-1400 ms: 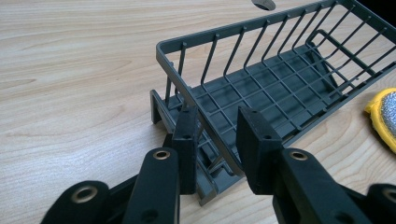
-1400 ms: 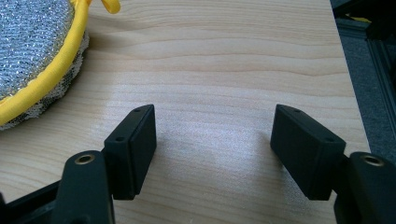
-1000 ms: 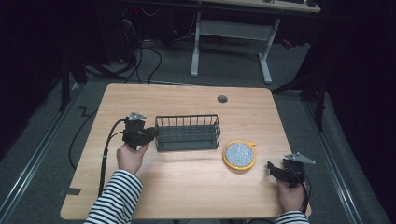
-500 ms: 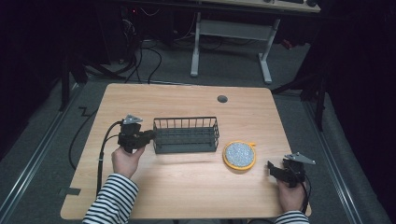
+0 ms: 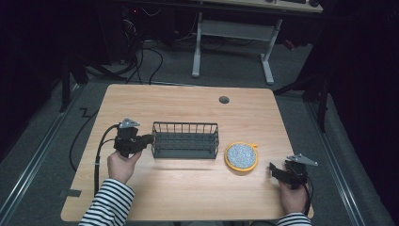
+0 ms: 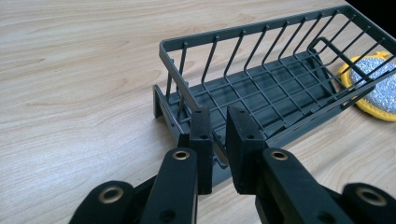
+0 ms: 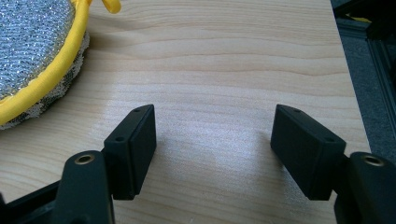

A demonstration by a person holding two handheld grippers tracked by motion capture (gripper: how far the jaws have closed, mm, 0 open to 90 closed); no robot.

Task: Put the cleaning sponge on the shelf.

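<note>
The light wooden rectangular table (image 5: pixel 188 188) carries everything, with a small round grey grommet (image 5: pixel 224 100) set in the top at about twelve o'clock from the table's middle.

The dark grey wire basket (image 5: pixel 185 140), a long rectangular rack with upright bars around a gridded floor, sits just at nine o'clock of the table's centre, its long side running across the high view. In the left gripper view its near short end rises straight ahead of the jaws, and the far end stretches off toward two o'clock.

The round scouring pad with a silver mesh face and yellow rim (image 5: pixel 241 156) lies flat at four o'clock from the basket, just beside its right end but apart from it. In the right gripper view the pad (image 7: pixel 32 56) sits at ten o'clock from the jaws, clear of them.

The left gripper (image 6: pixel 217 140), black and held in a hand (image 5: pixel 121 165) with a striped sleeve, is at the basket's nine o'clock end. Its jaws are drawn close together across the top rim wire at the near corner, the wire passing through the narrow gap between the pads.

The right gripper (image 7: pixel 212 149) is held low at five o'clock on the table, well apart from the basket, its jaws spread wide over bare wood with nothing between them.
</note>
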